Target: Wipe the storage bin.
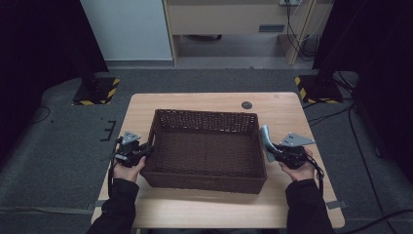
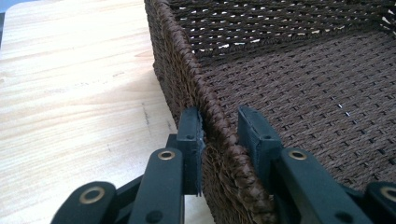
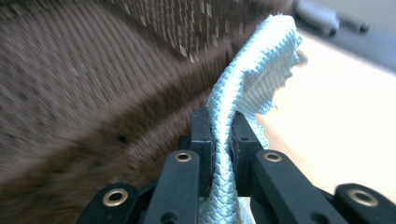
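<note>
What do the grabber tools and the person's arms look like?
Both grippers, the left gripper and the right gripper, are black, each with two flat-padded jaws, brass-ringed rivets on the linkage bars, a grey three-cornered plate on top and a trailing black cable. The person wears dark long sleeves.

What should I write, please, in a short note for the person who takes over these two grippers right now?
Left gripper: jaws stand astride the left rim of the brown woven basket, not fully closed on it.
Right gripper: shut on a light blue cloth, held beside the basket's right wall.
Basket sits mid-table with nothing inside.
Done: cloth picked up.
Left: probably drop the cloth in the basket.
</note>
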### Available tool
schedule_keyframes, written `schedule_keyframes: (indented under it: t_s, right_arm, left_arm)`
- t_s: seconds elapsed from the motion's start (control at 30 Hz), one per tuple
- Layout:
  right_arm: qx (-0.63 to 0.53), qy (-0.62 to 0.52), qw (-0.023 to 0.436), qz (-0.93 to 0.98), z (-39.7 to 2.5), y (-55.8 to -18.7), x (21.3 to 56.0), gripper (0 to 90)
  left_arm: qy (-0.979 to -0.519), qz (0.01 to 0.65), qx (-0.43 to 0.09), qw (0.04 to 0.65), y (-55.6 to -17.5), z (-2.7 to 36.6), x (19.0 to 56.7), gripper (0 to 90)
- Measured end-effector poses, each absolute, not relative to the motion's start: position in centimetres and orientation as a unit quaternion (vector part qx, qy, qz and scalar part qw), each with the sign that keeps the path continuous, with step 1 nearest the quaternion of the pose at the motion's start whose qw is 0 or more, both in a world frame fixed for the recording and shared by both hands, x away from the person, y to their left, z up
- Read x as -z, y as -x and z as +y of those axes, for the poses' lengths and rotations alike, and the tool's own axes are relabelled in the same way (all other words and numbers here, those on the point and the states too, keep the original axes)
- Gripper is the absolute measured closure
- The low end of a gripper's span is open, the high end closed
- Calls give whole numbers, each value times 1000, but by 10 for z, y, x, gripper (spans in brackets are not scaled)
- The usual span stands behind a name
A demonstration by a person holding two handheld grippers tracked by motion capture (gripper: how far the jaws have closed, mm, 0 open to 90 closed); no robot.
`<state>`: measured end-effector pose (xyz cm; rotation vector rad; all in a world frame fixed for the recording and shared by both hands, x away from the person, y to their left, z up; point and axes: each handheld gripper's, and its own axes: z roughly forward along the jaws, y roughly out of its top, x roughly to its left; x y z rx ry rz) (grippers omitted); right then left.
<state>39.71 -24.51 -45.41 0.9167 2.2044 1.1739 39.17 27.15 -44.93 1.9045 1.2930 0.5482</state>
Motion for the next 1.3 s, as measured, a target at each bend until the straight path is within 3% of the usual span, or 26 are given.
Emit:
schedule_keyframes:
  t_s: [0.17, 0.37, 0.53, 0.63, 0.9, 1.1, 1.3]
  right_arm:
    - [-409, -311, 235, 825, -237, -394, 455, 837]
    - [-345, -316, 205, 860, -229, -402, 484, 837]
    - [-315, -317, 183, 876, -222, -405, 501, 836]
    - [-325, -321, 188, 870, -224, -402, 495, 836]
    - [-412, -299, 230, 829, -235, -381, 456, 837]
    - [-380, -304, 213, 847, -232, -384, 471, 837]
    - [-318, -308, 182, 878, -227, -390, 497, 836]
  left_arm:
    - [-742, 508, -220, 378, -395, 271, 449, 691]
    - [-736, 509, -226, 384, -392, 277, 449, 493]
    - [-739, 494, -231, 395, -383, 279, 443, 468]
    - [-747, 484, -223, 398, -378, 279, 444, 473]
    - [-752, 485, -204, 396, -374, 279, 451, 590]
    - [-745, 497, -210, 392, -373, 275, 450, 673]
    - [-743, 500, -213, 391, -381, 275, 450, 679]
